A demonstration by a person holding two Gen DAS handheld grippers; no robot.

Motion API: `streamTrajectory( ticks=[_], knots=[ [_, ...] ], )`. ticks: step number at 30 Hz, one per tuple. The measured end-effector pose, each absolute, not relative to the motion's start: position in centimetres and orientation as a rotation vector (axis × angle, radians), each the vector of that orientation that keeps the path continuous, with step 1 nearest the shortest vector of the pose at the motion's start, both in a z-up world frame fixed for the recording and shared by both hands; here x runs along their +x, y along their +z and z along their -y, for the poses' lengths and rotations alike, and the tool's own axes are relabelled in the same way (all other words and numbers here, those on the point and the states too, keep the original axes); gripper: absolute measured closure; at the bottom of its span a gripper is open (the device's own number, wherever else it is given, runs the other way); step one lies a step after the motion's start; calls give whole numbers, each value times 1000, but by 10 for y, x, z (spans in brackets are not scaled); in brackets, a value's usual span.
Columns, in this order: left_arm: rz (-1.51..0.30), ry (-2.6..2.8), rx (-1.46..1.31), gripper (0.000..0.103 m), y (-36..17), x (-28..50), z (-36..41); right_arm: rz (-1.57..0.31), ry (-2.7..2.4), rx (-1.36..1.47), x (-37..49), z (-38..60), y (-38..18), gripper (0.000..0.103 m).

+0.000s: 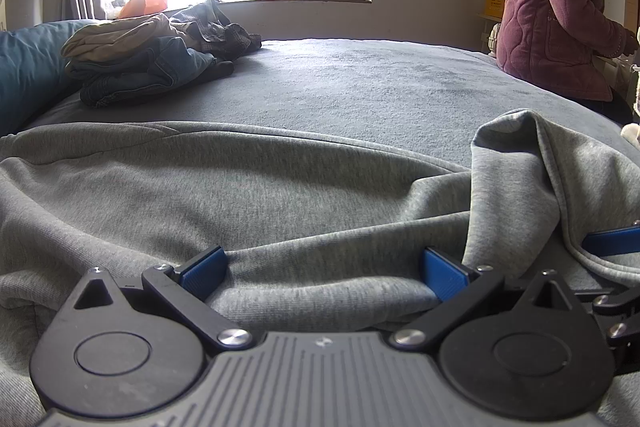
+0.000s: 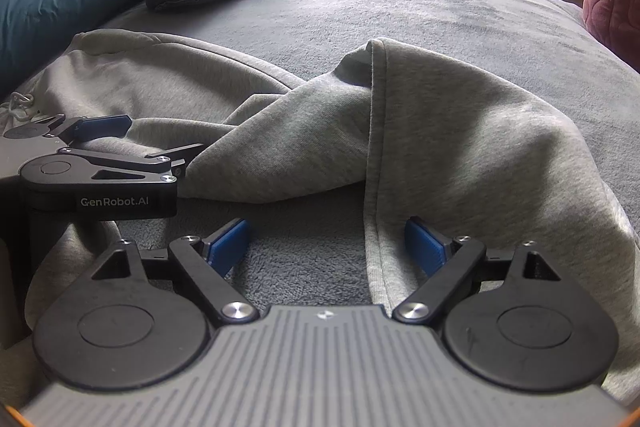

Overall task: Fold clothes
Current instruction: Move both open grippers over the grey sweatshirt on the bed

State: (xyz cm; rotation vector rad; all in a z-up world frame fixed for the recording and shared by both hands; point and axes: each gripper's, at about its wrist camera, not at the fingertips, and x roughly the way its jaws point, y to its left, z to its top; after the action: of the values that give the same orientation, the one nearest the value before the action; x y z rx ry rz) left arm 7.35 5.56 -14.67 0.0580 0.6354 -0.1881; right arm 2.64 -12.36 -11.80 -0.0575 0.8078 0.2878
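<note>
there, sweatshirt (image 2: 440, 131) between right tongs (image 2: 326, 245) (agape)

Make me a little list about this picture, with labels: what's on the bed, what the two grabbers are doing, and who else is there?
Surface: bed with grey blanket
Garment being folded: grey sweatshirt, spread out, one part flopped over in a raised fold
Left gripper: open, low over the sweatshirt
Right gripper: open, a hem edge lies between its fingers
Other clothes: pile of clothes at the far side, unfolded
Pillow: blue pillow beside the pile
Person: someone in a pink quilted jacket at the bed's far edge
</note>
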Motion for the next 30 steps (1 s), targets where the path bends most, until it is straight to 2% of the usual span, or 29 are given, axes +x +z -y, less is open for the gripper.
streamTrajectory(
  ticks=[11,30],
  knots=[
    [-636,-187,57,0,-147,73,-55,-813,298,10,29,132,-115,17],
    [-633,-187,60,0,-147,73,-55,-794,283,290,38,167,-106,17]
  ],
)
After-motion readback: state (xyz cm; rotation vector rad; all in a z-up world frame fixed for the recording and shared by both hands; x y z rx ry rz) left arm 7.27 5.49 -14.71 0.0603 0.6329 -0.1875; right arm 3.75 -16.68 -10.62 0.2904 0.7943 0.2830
